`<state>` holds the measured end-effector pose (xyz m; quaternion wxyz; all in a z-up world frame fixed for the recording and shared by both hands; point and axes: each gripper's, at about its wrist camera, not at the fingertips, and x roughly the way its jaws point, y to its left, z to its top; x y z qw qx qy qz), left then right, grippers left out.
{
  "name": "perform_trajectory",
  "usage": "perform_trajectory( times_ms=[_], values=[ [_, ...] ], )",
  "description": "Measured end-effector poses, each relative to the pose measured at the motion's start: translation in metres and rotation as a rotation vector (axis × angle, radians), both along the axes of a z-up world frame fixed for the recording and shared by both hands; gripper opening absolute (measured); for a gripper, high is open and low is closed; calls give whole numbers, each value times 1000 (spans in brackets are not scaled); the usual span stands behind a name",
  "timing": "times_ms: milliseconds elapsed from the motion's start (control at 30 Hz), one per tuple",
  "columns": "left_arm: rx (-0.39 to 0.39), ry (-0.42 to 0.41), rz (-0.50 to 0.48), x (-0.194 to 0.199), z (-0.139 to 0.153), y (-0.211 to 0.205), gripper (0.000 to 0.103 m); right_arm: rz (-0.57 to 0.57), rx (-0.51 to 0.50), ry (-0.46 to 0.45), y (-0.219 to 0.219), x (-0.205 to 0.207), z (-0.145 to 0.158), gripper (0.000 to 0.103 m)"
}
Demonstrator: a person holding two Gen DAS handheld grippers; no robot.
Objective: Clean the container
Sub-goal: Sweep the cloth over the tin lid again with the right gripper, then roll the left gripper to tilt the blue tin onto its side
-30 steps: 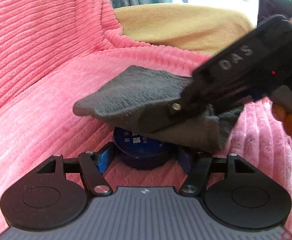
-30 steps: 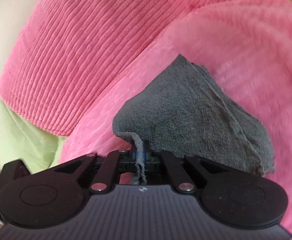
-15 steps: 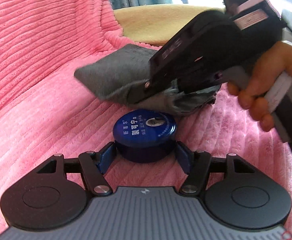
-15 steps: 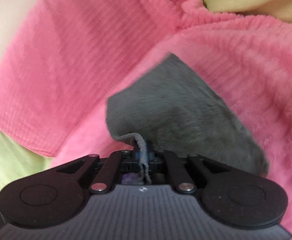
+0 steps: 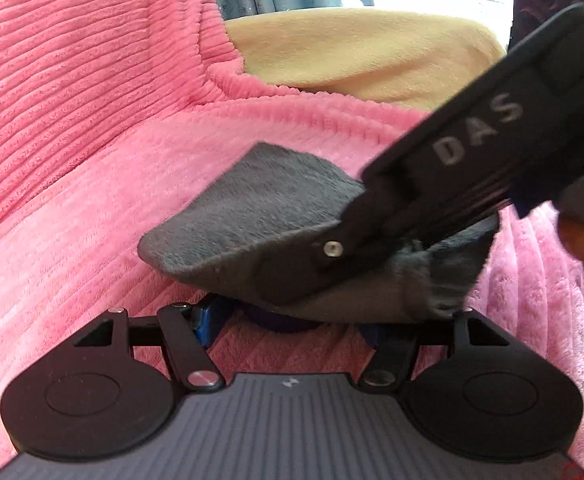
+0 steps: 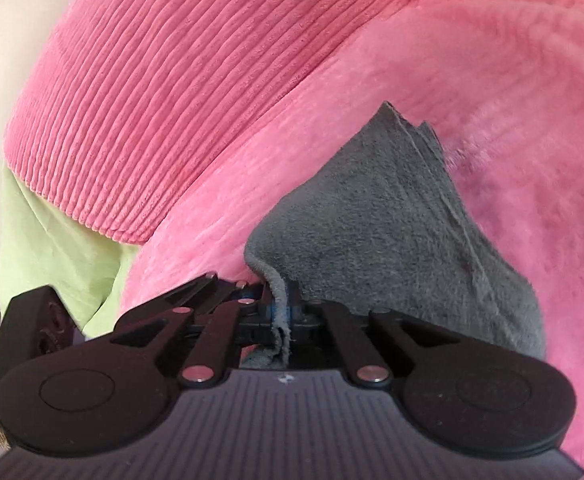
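Observation:
My left gripper (image 5: 288, 326) is shut on a small round dark blue tin (image 5: 280, 320), which rests on the pink blanket; only a sliver of the tin shows under the cloth. A folded grey cloth (image 5: 260, 216) lies over the tin's top, held by my right gripper (image 5: 419, 256), which reaches in from the right. In the right wrist view my right gripper (image 6: 282, 314) is shut on an edge of the grey cloth (image 6: 391, 232), which spreads out ahead and hides the tin.
A ribbed pink blanket (image 5: 92, 128) covers the seat and backrest. A mustard-yellow cushion (image 5: 363, 52) lies behind, with curtains and a bright window beyond. A light green cover (image 6: 52, 232) shows at the left in the right wrist view.
The right gripper had lifted the cloth back and up, baring the tin's lid. It has now come down and forward again, and the cloth covers the tin. The left gripper has not moved.

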<state>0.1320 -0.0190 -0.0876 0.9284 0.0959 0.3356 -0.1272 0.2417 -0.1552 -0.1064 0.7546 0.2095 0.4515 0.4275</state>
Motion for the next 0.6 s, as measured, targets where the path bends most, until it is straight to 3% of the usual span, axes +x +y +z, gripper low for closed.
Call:
perform_trajectory(
  times_ms=[200, 400, 500, 600],
  values=[
    [-1, 4, 4, 0, 0, 0, 66, -18, -1, -49, 12, 15, -3, 0],
    [7, 0, 3, 0, -1, -1, 66, -94, -64, -115, 19, 32, -3, 0],
    [10, -3, 1, 0, -1, -1, 66, -140, -96, -110, 17, 39, -5, 0],
    [-17, 11, 6, 1, 1, 2, 66, -174, -61, -66, 6, 38, -8, 0]
  ],
)
